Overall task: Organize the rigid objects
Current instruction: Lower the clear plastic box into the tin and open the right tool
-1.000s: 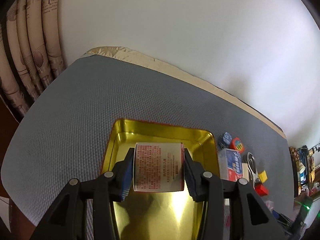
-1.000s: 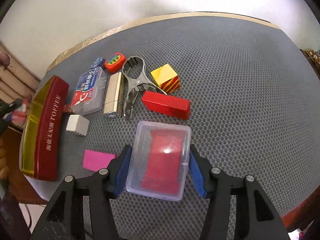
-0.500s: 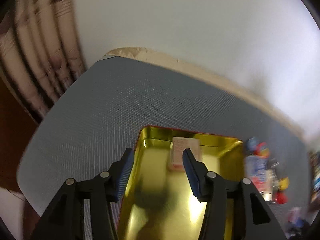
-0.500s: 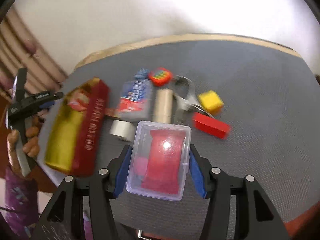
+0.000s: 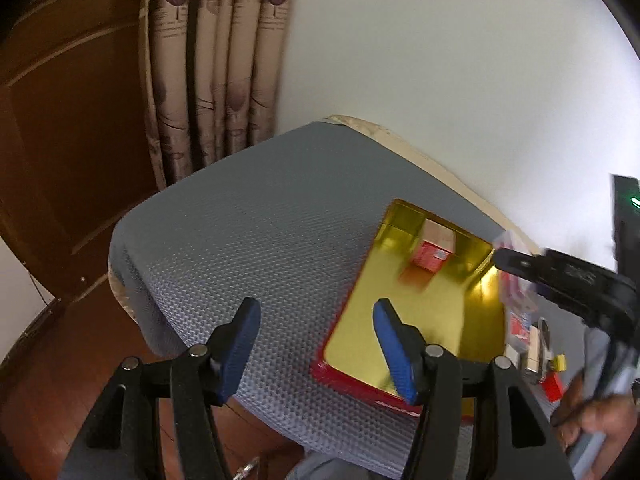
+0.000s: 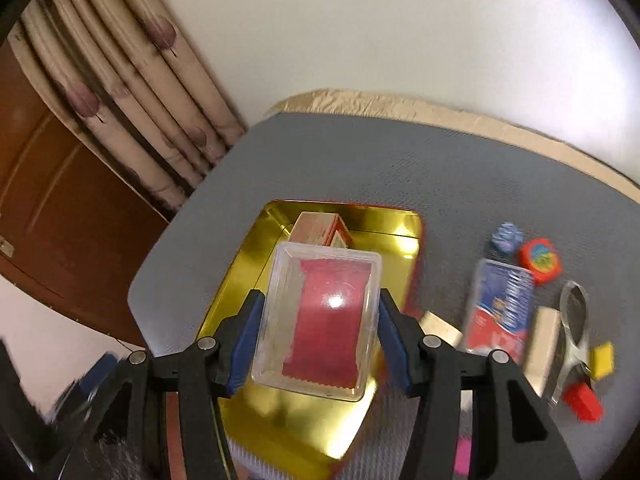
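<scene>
1. Right gripper (image 6: 320, 338) is clamped on the clear plastic case (image 6: 320, 320) with a red insert, blue pads pressing its two long sides; its long axis runs straight ahead along the fingers
2. Directly below and ahead of that case lies the gold tin (image 6: 256, 272), open side up on the grey mat (image 6: 440, 168), so the drop looks to be nearly straight down, with the case's length matching the tin's
3. Farther in, at the tin's far end, a small printed box (image 6: 320, 228) already rests; free floor is on the near side
4. Left gripper (image 5: 316, 344) holds nothing, its jaws apart and just been opening, off the tin's left edge, so the right hand is nearer
</scene>
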Action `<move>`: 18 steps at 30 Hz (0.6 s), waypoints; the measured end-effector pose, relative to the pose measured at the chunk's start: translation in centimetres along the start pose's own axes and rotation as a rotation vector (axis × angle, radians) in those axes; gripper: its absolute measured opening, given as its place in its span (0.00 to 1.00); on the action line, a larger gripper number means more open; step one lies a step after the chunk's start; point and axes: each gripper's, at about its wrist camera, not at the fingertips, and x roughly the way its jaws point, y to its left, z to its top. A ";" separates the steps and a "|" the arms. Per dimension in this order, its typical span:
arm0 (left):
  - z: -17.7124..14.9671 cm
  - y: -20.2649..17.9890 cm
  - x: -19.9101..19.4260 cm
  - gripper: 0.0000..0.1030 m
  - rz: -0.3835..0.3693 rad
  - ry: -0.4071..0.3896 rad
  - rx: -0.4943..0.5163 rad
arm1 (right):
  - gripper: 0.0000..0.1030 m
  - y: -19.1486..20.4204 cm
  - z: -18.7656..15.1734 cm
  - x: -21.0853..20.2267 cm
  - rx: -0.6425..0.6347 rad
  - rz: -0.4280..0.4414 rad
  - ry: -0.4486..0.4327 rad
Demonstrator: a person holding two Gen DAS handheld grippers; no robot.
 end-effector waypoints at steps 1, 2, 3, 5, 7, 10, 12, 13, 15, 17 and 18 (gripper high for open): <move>0.0 -0.1 0.3 0.58 0.010 0.006 0.010 | 0.50 0.0 0.2 0.8 0.001 -0.021 0.009; -0.1 -0.2 0.5 0.58 0.007 0.015 0.025 | 0.50 -0.1 0.5 1.7 0.004 -0.027 0.018; -0.2 -0.2 0.9 0.58 -0.001 0.025 0.035 | 0.50 -0.1 0.6 2.4 0.009 -0.035 0.026; -0.5 -0.4 1.3 0.58 -0.001 0.044 0.037 | 0.51 -0.2 1.1 3.6 0.013 -0.054 0.039; -0.7 -0.4 1.7 0.58 -0.017 0.069 0.042 | 0.51 -0.1 1.6 5.0 0.015 -0.057 0.057; -0.6 -0.6 2.2 0.58 -0.015 0.082 0.054 | 0.52 -0.1 2.0 6.2 0.017 -0.078 0.074; -0.6 -0.7 1.9 0.58 -0.012 0.063 0.063 | 0.54 0.1 2.1 6.1 0.026 -0.087 0.062; -0.5 -0.8 1.8 0.58 -0.005 0.052 0.068 | 0.57 -0.1 2.3 5.8 0.027 -0.085 0.051; -0.6 -0.9 1.5 0.58 0.005 0.025 0.083 | 0.64 -0.3 1.9 3.9 0.041 -0.036 -0.007; -0.9 -1.2 1.1 0.58 -0.005 0.005 0.097 | 0.74 -1.9 0.5 1.0 0.067 0.019 -0.067; -1.0 -1.4 0.9 0.58 -0.011 -0.004 0.107 | 0.75 -2.5 -0.3 -0.4 0.080 0.040 -0.090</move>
